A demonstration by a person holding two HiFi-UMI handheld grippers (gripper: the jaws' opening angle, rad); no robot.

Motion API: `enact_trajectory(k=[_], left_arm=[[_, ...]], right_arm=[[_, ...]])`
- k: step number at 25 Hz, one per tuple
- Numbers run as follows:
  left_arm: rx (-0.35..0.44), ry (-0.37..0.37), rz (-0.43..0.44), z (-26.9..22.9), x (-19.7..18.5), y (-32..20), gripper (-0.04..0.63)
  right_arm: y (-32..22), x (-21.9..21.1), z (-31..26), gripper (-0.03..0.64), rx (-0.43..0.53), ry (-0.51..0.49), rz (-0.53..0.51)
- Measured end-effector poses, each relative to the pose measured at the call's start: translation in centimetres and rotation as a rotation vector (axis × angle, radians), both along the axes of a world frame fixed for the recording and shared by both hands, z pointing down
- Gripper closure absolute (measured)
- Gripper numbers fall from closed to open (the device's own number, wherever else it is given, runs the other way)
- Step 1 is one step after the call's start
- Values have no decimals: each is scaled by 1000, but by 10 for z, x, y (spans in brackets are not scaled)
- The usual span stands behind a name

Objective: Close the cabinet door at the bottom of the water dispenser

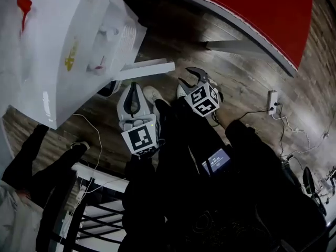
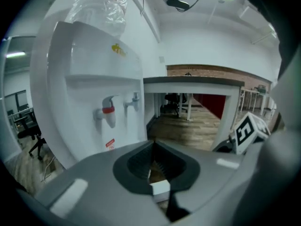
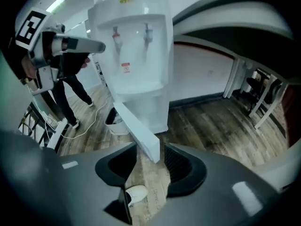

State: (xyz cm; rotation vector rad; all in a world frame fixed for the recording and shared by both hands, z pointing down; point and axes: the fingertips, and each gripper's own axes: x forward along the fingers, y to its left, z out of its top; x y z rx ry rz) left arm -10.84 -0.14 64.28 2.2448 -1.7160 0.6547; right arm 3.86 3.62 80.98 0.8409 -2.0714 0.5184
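Closing not yet begun: the door [image 3: 137,132] juts open from the dispenser [image 3: 136,46] base, just ahead of the right gripper [image 3: 150,160], fingers wide and empty; left gripper [image 2: 153,147], fingers narrow and empty; next, probably, push the door shut.

We wear black sleeves, black trousers, white shoes [image 1: 151,94]. Left hand-held gripper [image 1: 134,87] and right hand-held gripper [image 1: 193,79]: grey, black-white marker cubes [image 1: 140,137].

The left gripper's [image 2: 153,147] own body, below its jaws, hides the water dispenser's [image 2: 89,107] base; above the right gripper's [image 3: 150,145] jaws the view's edge crops the dispenser's top; its red label [image 3: 125,66] is unreadably small.
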Motion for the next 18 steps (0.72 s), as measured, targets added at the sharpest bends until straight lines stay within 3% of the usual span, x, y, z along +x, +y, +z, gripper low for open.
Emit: enact_trajectory(k=[5, 12, 18], left_arm=[[-40, 23, -14, 19, -14, 21, 588], [-58, 12, -45, 30, -45, 28, 588], [-67, 128, -53, 25, -36, 19, 588]], right_arm=[[-2, -11, 70, 431, -85, 72, -19], [-35, -32, 91, 446, -90, 122, -78], [-99, -35, 94, 476, -14, 165, -118]])
